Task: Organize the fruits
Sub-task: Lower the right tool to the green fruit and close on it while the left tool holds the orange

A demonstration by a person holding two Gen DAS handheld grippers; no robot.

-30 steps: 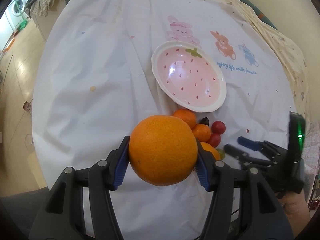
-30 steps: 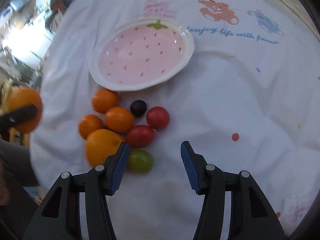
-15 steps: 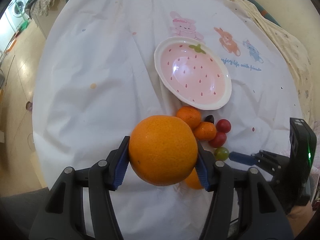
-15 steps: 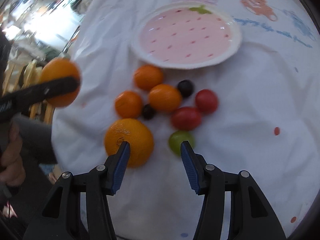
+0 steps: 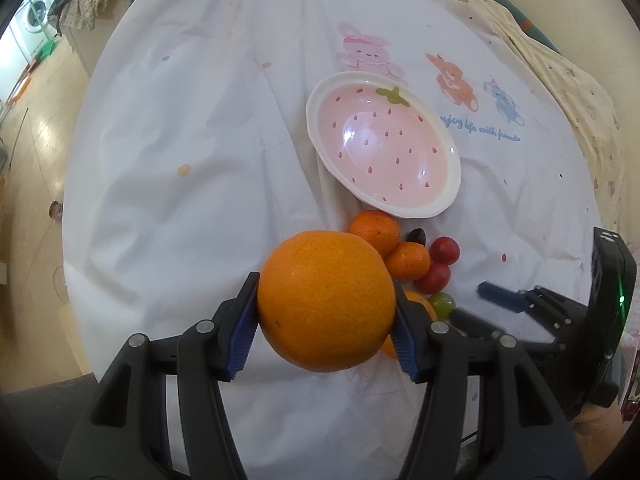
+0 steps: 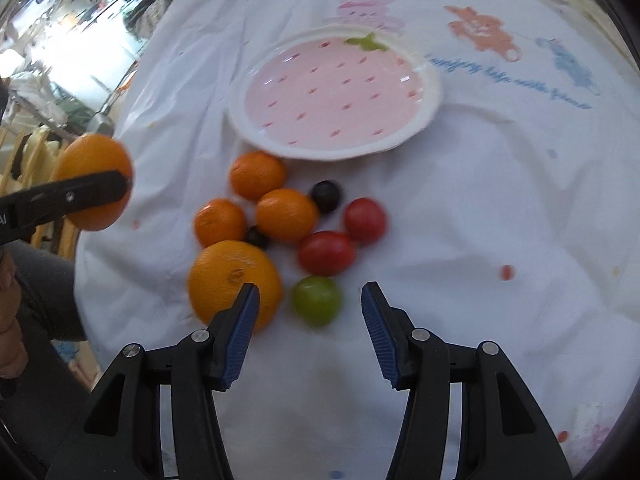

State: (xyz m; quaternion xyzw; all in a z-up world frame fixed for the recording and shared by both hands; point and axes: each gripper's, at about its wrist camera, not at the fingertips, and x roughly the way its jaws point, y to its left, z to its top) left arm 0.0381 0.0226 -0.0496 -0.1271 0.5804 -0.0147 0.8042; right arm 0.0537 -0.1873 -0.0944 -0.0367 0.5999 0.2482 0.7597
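The left tongs [image 5: 326,322] pinch a large orange [image 5: 326,300] at lower centre, clear of the counter [image 5: 180,140]; being round, it shows no long axis. The right tongs [image 6: 310,338] stand spread and empty, low in the frame over a green grape [image 6: 317,300], seemingly not touching it. The strawberry plate [image 6: 434,92] lies empty above the fruit, its leaf end toward the upper frame.

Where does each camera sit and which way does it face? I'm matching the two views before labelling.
Left wrist: on the left gripper, looking steeply down past its fingers, shut on a big orange, toward the strawberry plate; the right gripper shows at right.
Right wrist: on the right gripper, fingers open, looking down at the fruit pile, the green grape nearest; the left gripper and a hand show at left.
Shared: plate, held orange, fruit pile, tablecloth.
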